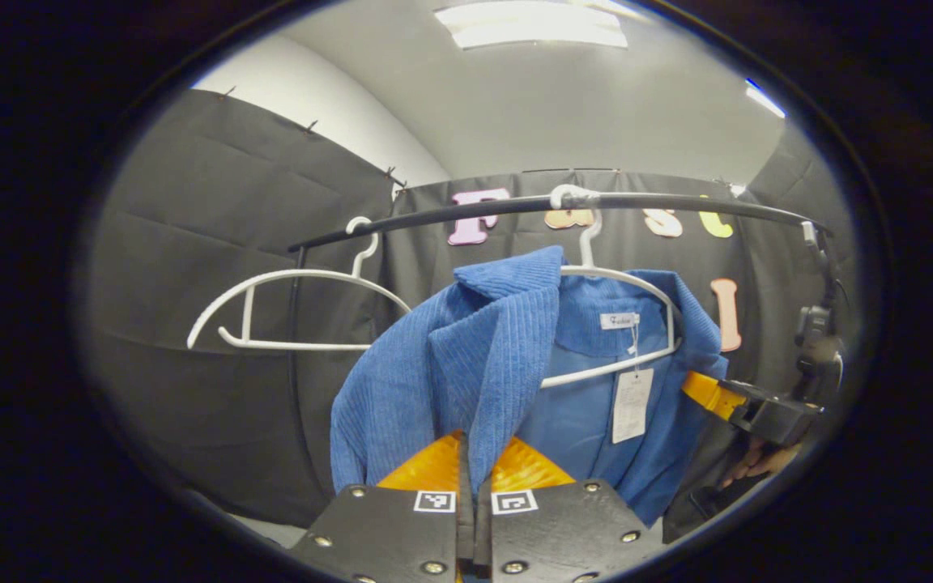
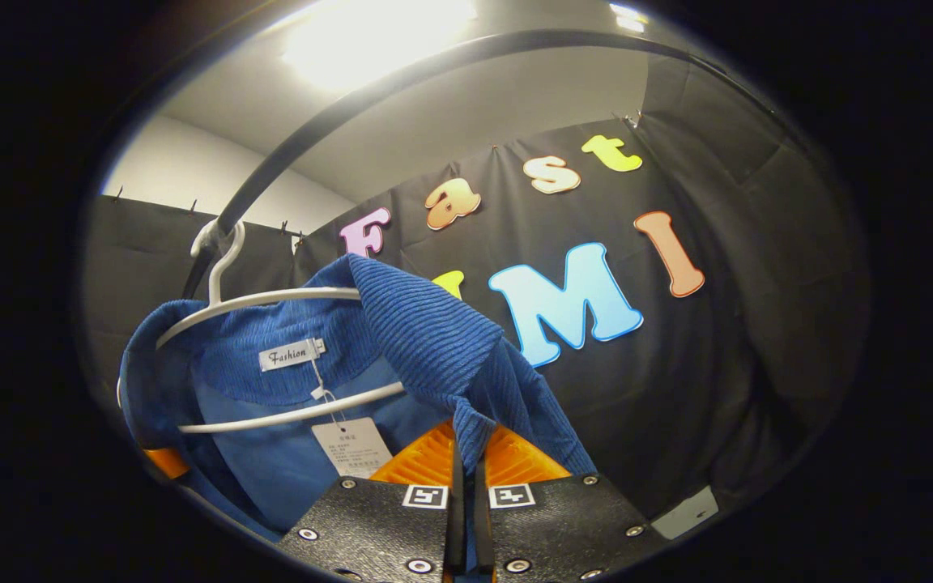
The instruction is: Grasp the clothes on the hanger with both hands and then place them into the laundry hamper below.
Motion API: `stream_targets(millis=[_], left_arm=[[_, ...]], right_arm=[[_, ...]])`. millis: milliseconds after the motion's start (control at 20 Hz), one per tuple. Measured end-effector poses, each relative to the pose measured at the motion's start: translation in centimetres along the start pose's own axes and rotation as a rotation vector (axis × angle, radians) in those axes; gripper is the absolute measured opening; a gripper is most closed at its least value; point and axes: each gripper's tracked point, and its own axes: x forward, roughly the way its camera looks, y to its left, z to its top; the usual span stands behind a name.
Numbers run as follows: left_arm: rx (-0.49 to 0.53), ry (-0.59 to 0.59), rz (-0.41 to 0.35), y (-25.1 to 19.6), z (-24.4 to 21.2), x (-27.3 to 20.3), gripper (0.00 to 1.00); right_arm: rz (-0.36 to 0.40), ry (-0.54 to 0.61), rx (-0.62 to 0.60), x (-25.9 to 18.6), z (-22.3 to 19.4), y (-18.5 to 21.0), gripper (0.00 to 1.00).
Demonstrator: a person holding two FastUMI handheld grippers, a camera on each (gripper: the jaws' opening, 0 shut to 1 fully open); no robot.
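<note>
Near the bottom of the left gripper view: left gripper (image 1: pixel 473 478), orange fingers (image 1: pixel 434 468) clenched on a fold of the blue corduroy garment (image 1: pixel 483 356), cloth pinched between them. Garment hung on a white hanger (image 1: pixel 628 283), hooked over a black rail (image 1: pixel 466 212) in front of the black cloth wall (image 1: pixel 215 243). Left of it on the same rail, a second white hanger (image 1: pixel 288 312), bare. White collar label (image 1: pixel 619 321) and paper tag (image 1: pixel 632 405) dangling inside the neck opening. At far right, the other gripper (image 1: pixel 713 393), its orange finger touching the garment's edge, black body behind it, with fingers of a hand (image 1: pixel 758 463) below. Overhead, ceiling light panels (image 1: pixel 535 24).

Near the bottom of the right gripper view: right gripper (image 2: pixel 466 461), orange fingers (image 2: pixel 422 457) closed on a ridged fold of the same blue corduroy garment (image 2: pixel 426 332), cloth gripped between them. Hanger (image 2: pixel 272 300) and collar label (image 2: pixel 292 354) seen from close below, paper tag (image 2: pixel 353 445) hanging beside the near finger. Rail (image 2: pixel 402 77) arching overhead. At lower left, an orange finger of the left gripper at the garment's edge. At lower right, a small white patch (image 2: pixel 685 512), identity unclear.

Laundry hamper: within neither frame; garment on the hanger, not yet lowered.
</note>
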Motion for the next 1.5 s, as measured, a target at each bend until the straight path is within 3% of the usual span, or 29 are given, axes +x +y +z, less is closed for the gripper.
stream_targets(millis=[150, 200, 400, 450, 500, 700, 750, 850, 1150, 1250, 1300, 1350, 1400, 1500], left_arm=[[-0.006, -0.013, -0.001, 0.2, 1.3, -0.9, 0.07], [-0.012, -0.027, -0.002, 0.3, 1.9, -1.1, 0.01], [0.002, -0.077, -0.022, 0.2, 4.7, -1.8, 0.01], [0.002, -0.088, -0.025, 0.4, 5.4, -1.9, 0.07], [-0.005, -0.102, -0.029, 0.6, 6.3, -2.2, 0.07], [-0.008, -0.186, 0.009, 3.5, 10.6, -3.0, 0.07], [0.003, -0.201, 0.020, 4.4, 11.4, -2.7, 0.01], [0.011, -0.218, 0.037, 5.8, 12.5, -1.9, 0.07], [0.048, -0.199, 0.071, 10.3, 13.4, 1.1, 0.07], [0.078, -0.182, 0.063, 11.2, 13.6, 2.2, 0.07], [0.103, -0.175, 0.056, 11.5, 13.7, 2.7, 0.01], [0.129, -0.167, 0.051, 11.9, 13.7, 3.4, 0.07], [0.152, -0.155, 0.042, 12.1, 13.6, 4.0, 0.01], [0.176, -0.131, 0.029, 12.6, 12.9, 5.2, 0.01]], right_arm=[[-0.034, -0.052, 0.015, 0.3, 2.0, -1.2, 0.04], [-0.043, -0.066, 0.015, 0.5, 2.6, -1.5, 0.04], [-0.067, -0.130, -0.020, 1.1, 5.3, -2.5, 0.04], [-0.070, -0.144, -0.029, 1.3, 6.0, -2.7, 0.04], [-0.076, -0.159, -0.039, 1.6, 6.6, -2.8, 0.04], [-0.086, -0.197, -0.077, 2.7, 8.1, -3.0, 0.04], [-0.091, -0.202, -0.089, 3.0, 8.3, -3.1, 0.04], [-0.098, -0.206, -0.103, 3.5, 8.3, -3.2, 0.02], [-0.110, -0.190, -0.132, 4.1, 7.5, -4.0, 0.04], [-0.112, -0.183, -0.134, 4.1, 7.2, -4.1, 0.04], [-0.112, -0.179, -0.137, 4.3, 7.1, -4.1, 0.04], [-0.113, -0.175, -0.144, 4.4, 6.9, -4.3, 0.04], [-0.114, -0.173, -0.152, 4.4, 6.8, -4.3, 0.04], [-0.121, -0.168, -0.160, 4.6, 6.5, -4.5, 0.04]])
